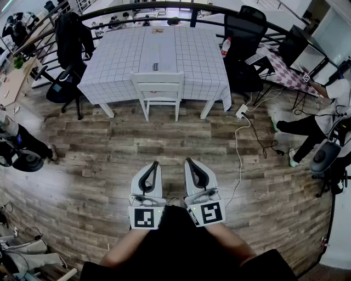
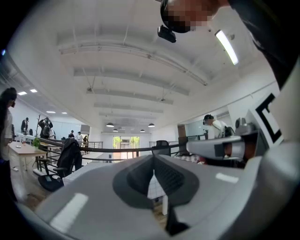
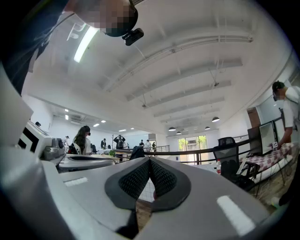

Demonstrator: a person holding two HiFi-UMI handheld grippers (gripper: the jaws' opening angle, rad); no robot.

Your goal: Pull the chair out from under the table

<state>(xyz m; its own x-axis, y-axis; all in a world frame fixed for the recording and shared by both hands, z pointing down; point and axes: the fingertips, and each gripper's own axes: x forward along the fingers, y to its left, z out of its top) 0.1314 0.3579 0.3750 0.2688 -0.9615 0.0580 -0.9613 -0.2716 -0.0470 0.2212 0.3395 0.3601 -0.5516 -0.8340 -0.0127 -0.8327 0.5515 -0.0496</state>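
A white wooden chair (image 1: 158, 90) is tucked under the near edge of a table (image 1: 109, 66) covered by a white checked cloth, at the top centre of the head view. My left gripper (image 1: 156, 163) and right gripper (image 1: 187, 160) are held side by side close to my body, well short of the chair, over the wood floor. Both are shut with nothing between their pads. In the left gripper view the left gripper (image 2: 153, 163) points level toward the table. In the right gripper view the right gripper (image 3: 149, 164) does the same.
A black office chair (image 1: 68, 55) with a jacket stands left of the table, another (image 1: 244, 38) at its right with a bottle (image 1: 225, 46). A white cable and power strip (image 1: 241, 111) lie on the floor at right. A person (image 1: 323, 118) bends at far right. A black railing (image 1: 181, 6) runs behind.
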